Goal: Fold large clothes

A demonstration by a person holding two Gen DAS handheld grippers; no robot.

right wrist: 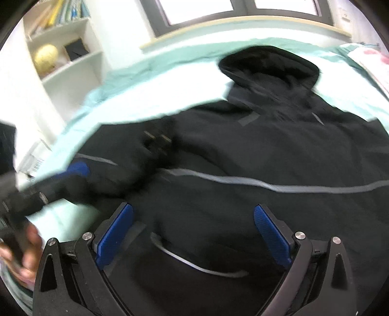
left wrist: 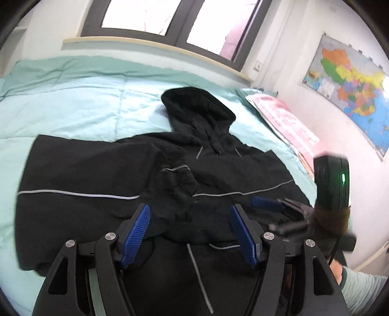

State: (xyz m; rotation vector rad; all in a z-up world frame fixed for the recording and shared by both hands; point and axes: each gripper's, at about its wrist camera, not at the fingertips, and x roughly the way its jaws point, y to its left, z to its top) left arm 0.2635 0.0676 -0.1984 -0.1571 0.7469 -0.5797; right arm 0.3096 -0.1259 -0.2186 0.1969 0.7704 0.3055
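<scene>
A black hooded jacket (left wrist: 102, 175) with thin grey stripes lies spread on a light green bed (left wrist: 73, 104), hood (left wrist: 197, 104) toward the window. One sleeve is folded in and bunched over the middle (left wrist: 180, 184). My left gripper (left wrist: 190, 218) is open and empty, just above the jacket's lower middle. My right gripper (right wrist: 194, 218) is open and empty over the jacket (right wrist: 267, 150) near its lower hem. The right gripper also shows at the right of the left wrist view (left wrist: 272, 203). The left gripper shows blurred at the left of the right wrist view (right wrist: 73, 172).
A pink patterned pillow (left wrist: 284, 121) lies at the bed's right end under a wall map (left wrist: 350, 90). A window (left wrist: 170, 19) and its sill run behind the bed. White shelves (right wrist: 63, 56) stand to the left.
</scene>
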